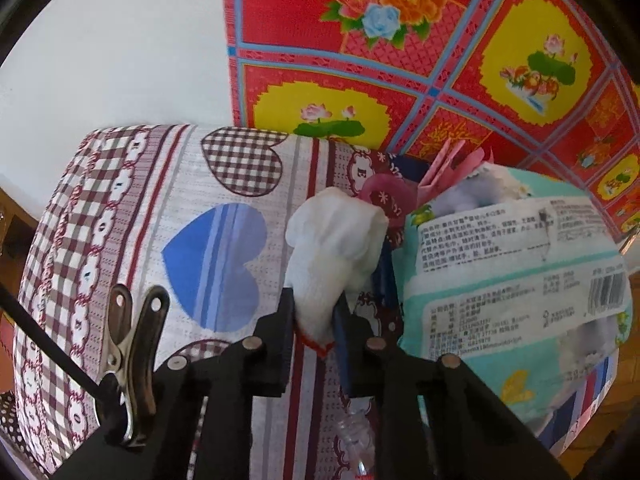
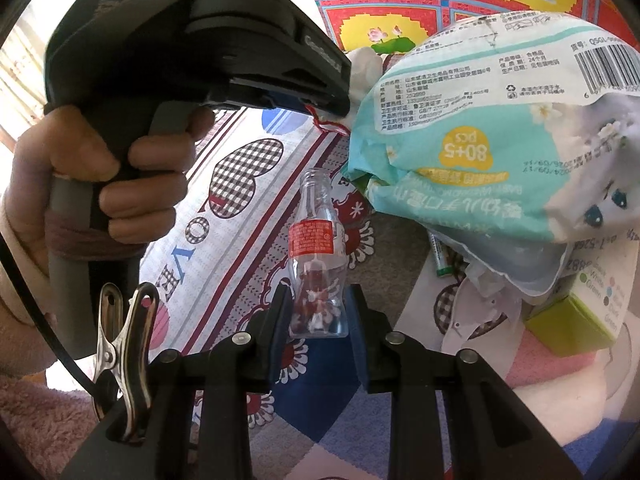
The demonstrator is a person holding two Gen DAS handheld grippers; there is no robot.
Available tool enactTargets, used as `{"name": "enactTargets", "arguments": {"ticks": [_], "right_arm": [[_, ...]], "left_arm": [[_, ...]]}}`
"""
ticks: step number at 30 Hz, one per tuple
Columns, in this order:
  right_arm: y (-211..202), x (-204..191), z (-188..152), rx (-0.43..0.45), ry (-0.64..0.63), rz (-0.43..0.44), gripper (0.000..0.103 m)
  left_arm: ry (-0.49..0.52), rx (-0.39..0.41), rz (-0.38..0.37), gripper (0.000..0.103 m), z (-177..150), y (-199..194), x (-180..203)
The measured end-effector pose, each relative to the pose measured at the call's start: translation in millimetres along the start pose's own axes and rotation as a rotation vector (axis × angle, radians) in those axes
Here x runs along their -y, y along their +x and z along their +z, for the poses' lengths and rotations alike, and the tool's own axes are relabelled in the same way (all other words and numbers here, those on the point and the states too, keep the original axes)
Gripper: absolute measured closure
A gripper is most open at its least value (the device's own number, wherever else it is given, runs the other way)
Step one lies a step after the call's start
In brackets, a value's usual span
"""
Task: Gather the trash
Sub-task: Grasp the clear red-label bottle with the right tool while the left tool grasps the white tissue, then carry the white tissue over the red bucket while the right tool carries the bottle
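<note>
My left gripper (image 1: 314,308) is shut on a crumpled white tissue (image 1: 334,248) and holds it above the patterned bedsheet (image 1: 168,208), beside a teal wet-wipes packet (image 1: 516,280). In the right wrist view the left gripper's body (image 2: 200,52) is held by a hand at upper left, with the tissue (image 2: 366,66) at its tip. My right gripper (image 2: 318,308) has its jaws around the base of a small clear plastic bottle (image 2: 318,252) with a red label. The bottle lies on the sheet, neck pointing away. The wet-wipes packet (image 2: 492,128) fills the upper right.
A red floral quilt (image 1: 420,48) stands behind. A pink folded paper (image 1: 448,164) sticks up by the packet. Under the packet in the right wrist view lie a green battery (image 2: 439,256), torn white paper (image 2: 480,304) and a green-edged box (image 2: 580,312).
</note>
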State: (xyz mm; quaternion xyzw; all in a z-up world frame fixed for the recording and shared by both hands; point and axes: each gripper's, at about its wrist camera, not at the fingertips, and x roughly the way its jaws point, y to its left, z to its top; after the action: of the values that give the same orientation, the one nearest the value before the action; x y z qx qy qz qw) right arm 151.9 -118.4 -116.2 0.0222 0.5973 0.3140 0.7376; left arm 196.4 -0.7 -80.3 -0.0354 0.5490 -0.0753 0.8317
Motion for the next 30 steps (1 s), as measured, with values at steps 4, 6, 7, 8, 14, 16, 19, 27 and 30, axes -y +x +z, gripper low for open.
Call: {"name": "enactTargets", "arguments": {"ticks": [4,6,7,8,14,16,19,27,30], "right_arm": [[-2.2,-1.9,-1.0,0.015,-0.014,0.004,0.074],[-1.9,-3.0,-1.2,0.018,-0.019,0.005,0.074],[-2.9,-3.3,-0.9,0.019,-0.021,0.008,0.074],[-3.3,-4.0,-0.9,0.021,-0.024,0.010,0.074],[-8.9,-13.8,-0.2,0.048,-0.058,0.017,0.074],[-10.5,-16.8,0.7,0.060,-0.062,0.014,0.075],[-13.9,-21.3,4.0,0.081,-0.066,0.011,0.075],[-23.0,-36.7,19.6,0.130,-0.109,0.010,0.075],[-21.1,-47.8,27.0,0.137,-0.115,0.018,0.075]], "left_arm": [[-0.032,0.017,0.010,0.085,-1.2,-9.9,-16.1],[-0.047,0.026,0.023,0.085,-2.0,-15.7,-21.8],[-0.054,0.029,0.031,0.085,-2.7,-18.9,-24.5],[-0.066,0.034,0.041,0.085,-4.0,-21.7,-29.6],[-0.122,0.056,0.068,0.085,-12.9,-40.6,-52.2],[-0.139,0.061,0.072,0.085,-16.7,-44.8,-58.3],[-0.164,0.074,0.078,0.085,-20.1,-54.8,-69.7],[-0.224,0.103,0.091,0.085,-25.2,-76.8,-100.8],[-0.238,0.106,0.097,0.085,-29.0,-85.5,-114.5]]}}
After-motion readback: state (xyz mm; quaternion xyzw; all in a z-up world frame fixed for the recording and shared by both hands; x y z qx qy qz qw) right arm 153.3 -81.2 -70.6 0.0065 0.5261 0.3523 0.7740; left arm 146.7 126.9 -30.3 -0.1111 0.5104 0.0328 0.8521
